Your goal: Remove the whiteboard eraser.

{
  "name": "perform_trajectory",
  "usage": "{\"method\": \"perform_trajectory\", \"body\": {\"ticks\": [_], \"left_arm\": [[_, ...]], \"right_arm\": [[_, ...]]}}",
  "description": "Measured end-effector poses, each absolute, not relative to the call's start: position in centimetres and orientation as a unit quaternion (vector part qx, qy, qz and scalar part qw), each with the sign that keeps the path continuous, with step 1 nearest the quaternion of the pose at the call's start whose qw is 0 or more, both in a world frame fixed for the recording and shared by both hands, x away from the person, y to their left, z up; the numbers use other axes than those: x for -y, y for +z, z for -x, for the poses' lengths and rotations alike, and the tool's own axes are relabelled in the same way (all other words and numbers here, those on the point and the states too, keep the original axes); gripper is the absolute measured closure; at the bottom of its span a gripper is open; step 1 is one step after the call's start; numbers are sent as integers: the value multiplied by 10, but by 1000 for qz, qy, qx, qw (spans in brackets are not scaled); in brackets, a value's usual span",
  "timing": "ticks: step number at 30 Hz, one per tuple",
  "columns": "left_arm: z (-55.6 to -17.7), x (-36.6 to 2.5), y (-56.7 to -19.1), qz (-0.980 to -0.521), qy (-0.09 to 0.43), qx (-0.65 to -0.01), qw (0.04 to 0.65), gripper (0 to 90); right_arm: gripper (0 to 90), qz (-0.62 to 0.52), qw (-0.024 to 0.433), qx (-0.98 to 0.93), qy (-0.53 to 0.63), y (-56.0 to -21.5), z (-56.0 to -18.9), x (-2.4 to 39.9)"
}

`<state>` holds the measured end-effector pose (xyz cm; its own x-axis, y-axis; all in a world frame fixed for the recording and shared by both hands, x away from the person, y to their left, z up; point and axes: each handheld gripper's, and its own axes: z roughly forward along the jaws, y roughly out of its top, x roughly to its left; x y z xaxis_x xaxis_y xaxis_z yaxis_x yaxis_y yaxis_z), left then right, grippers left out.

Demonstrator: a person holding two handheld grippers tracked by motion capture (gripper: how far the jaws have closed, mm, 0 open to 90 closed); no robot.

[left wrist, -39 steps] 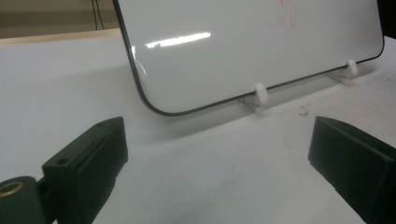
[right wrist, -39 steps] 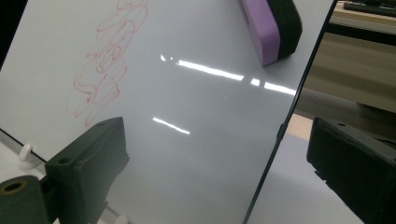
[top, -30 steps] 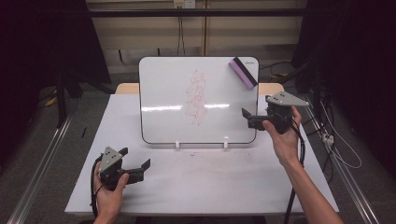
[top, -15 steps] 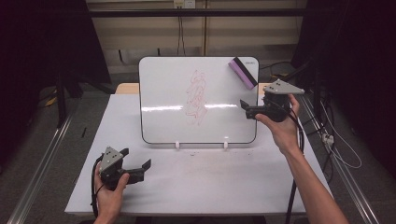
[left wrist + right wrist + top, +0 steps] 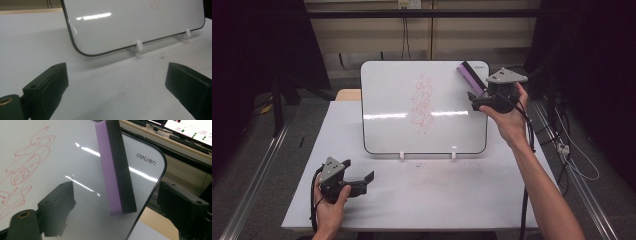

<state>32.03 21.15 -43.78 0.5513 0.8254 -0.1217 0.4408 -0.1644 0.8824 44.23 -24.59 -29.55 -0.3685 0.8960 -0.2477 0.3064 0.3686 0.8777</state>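
**Right jaws closing in on the eraser at the whiteboard's top corner**

The left gripper [image 5: 346,180] sits low over the white worktop [image 5: 437,200], held in the person's left hand [image 5: 331,210]. Its jaws stand wide apart with nothing between them but bare worktop; in the left gripper view the lower edge of the whiteboard [image 5: 135,22] and its two small white feet [image 5: 139,45] lie ahead of the jaws, well apart from them.

The whiteboard [image 5: 424,112] stands propped and tilted back in the middle of the worktop, with a red scribble [image 5: 423,105] on its face. In the right gripper view the scribble [image 5: 22,165] lies beyond the left-hand jaw.

The eraser [image 5: 115,167] is a long block, purple along one side and black felt along the other, stuck flat to the board near its top right corner. Its long axis runs steeply up the board with a slight slant: in the right gripper view the upper end leans left and the lower end points down and right, toward the board's rounded edge. In the high view the eraser [image 5: 472,77] slants from upper left to lower right.

The right gripper [image 5: 484,100], in the person's right hand [image 5: 509,117], is raised at that corner. Its jaws have just been closing somewhat yet are still well apart. The eraser's lower end lies ahead in the gap between them, nearer the middle than either jaw, and neither jaw touches it.
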Motion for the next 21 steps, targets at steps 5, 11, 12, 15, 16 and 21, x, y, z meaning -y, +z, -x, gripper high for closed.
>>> {"method": "perform_trajectory", "body": {"ticks": [5, 11, 12, 15, 16, 21], "left_arm": [[-320, -212, -437, -734, 203, -430, 485, 44], [-319, -212, -436, -736, 204, -428, 484, 44], [-319, -212, -437, -735, 204, -428, 485, 44], [-320, -212, -437, -735, 203, -429, 484, 44], [-320, -212, -437, -735, 203, -430, 484, 44], [-320, -212, -437, -736, 203, -429, 483, 44]], "right_arm": [[262, -405, 401, -741, 354, -294, -450, 237], [377, -412, 404, -741, 343, -297, -457, 237], [402, -416, 405, -741, 338, -297, -458, 238], [483, -418, 400, -741, 342, -298, -462, 240], [483, -418, 400, -741, 342, -298, -462, 240], [599, -412, 401, -748, 331, -301, -465, 235]]}}
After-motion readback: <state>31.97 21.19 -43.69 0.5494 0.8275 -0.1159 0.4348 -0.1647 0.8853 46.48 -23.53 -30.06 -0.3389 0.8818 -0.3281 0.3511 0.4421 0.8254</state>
